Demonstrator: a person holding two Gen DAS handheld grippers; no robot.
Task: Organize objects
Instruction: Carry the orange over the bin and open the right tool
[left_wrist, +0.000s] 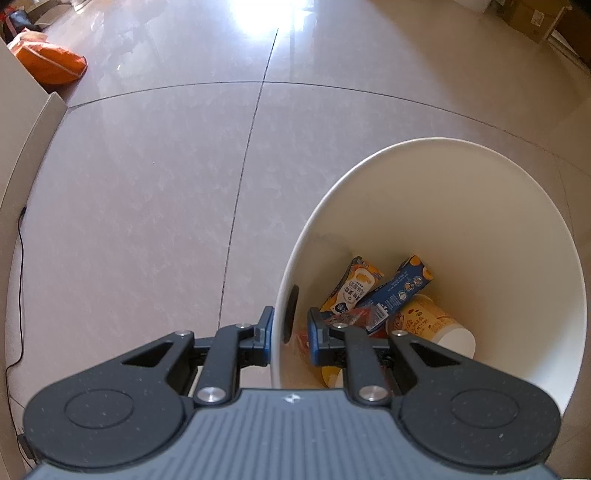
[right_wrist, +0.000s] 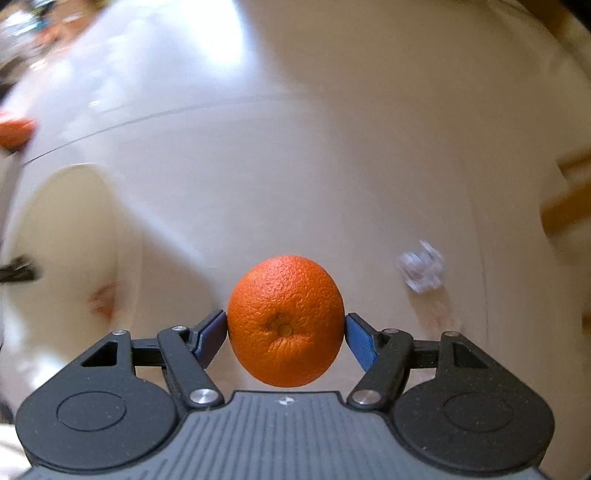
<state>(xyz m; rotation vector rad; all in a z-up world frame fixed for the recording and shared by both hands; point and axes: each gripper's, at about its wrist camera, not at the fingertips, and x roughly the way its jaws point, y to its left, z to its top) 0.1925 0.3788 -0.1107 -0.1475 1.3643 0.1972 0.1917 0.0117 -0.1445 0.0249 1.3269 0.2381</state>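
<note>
1. Left wrist view: my left tongs (left_wrist: 290, 332) are clenched on the near rim of a white bin (left_wrist: 480, 229), one pad outside the wall and one inside. The bin stands on a tiled floor (left_wrist: 147, 184).
2. Inside the bin lie a snack packet (left_wrist: 352, 286), a blue carton (left_wrist: 402, 286) and a cup (left_wrist: 430, 321), piled against each other at the bottom.
3. Right wrist view: my right tongs (right_wrist: 286, 334) are grasping an orange (right_wrist: 285, 321), a blue pad pressed to each side. It hangs in the air above the floor, and the blurred bin shows well off to the left.
4. Risk, as I judge it: the pads meet the orange only at two small spots on a round skin, so a quick swing or roll of my wrist could let it slip and drop to the floor.
5. Risk: if my left grip tips the bin, the orange could strike the rim and bounce out.
6. The orange is bright, pebbled and whole, its stem dimple facing the camera.
7. A crumpled white scrap (right_wrist: 421, 266) lies on the floor to the right.
</note>
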